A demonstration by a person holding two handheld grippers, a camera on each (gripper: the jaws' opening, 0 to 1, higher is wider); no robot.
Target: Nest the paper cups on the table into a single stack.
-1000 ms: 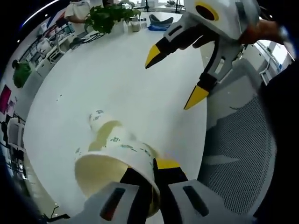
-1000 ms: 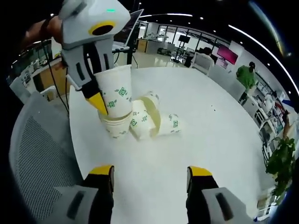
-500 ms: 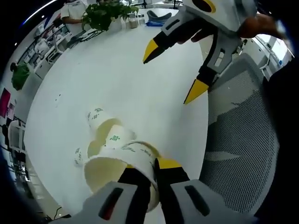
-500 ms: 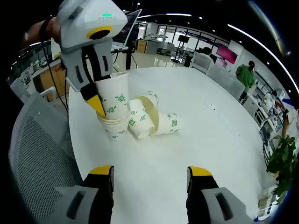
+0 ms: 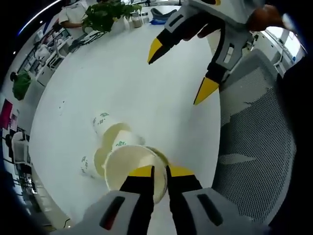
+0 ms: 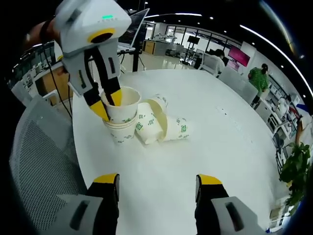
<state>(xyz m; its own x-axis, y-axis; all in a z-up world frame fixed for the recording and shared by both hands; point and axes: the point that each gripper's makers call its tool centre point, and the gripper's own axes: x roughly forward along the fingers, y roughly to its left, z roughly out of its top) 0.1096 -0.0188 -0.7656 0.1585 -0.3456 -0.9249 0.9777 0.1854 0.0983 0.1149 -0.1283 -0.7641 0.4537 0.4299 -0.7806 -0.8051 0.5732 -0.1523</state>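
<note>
my left tongs (image 6: 108,100) pinched the top cup's (image 6: 122,104) rim on the upright stack (image 6: 121,128), two cups (image 6: 164,128) lay tipped at its three o'clock on the white surface (image 6: 205,137), my right tongs (image 6: 157,180) spread, clear of them

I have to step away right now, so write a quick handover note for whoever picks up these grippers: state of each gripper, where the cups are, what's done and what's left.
Left gripper: shut on the rim of the top cup, one jaw inside and one outside.
Right gripper: open and empty, held over the bare table short of the cups.
Done: the top cup sits upright, nested in the standing cup near the table edge by the mesh chair.
Left: two lying cups, on their sides against the stack, partly nested in each other. They need adding to the stack. Release the top cup first.
</note>
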